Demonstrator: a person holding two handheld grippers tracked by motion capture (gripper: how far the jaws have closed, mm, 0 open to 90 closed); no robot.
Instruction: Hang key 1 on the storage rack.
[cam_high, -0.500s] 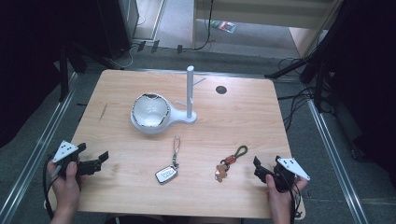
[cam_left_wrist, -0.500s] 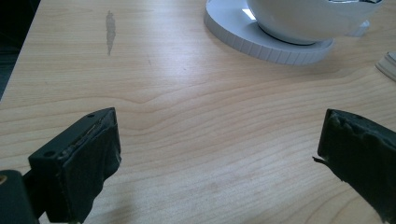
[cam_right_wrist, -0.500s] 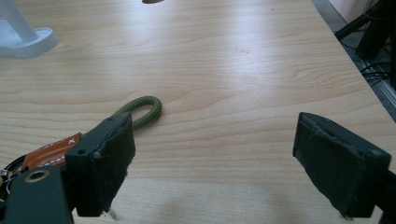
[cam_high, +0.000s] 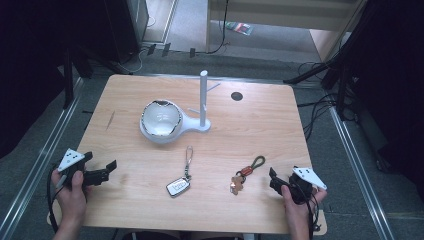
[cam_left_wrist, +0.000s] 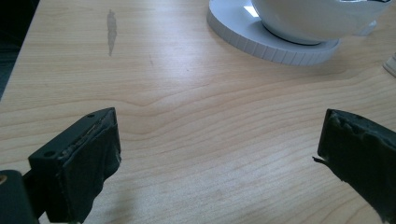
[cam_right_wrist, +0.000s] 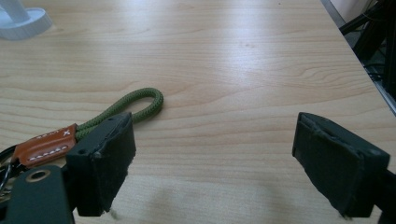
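1. Little is changed since the earlier frame: both grippers are kept at the near table corners.
2. A pale wooden table (cam_high: 260, 120) is seen bearing a white bowl on a white post stand (cam_high: 161, 120).
3. The left gripper (cam_high: 107, 170) is held released, jaws wide apart.
4. The right gripper (cam_high: 272, 179) is likewise spread open, just beside the green cord keyring with brown leather tab (cam_high: 247, 172).
5. A silver car key fob on a metal clip (cam_high: 181, 179) is left lying mid-table.

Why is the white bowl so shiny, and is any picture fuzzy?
High view: ceiling light glints inside the white bowl, and the whole picture is soft. Left gripper view: a bright patch on the bowl's stand. Right gripper view: the green cord loop looks sharp.
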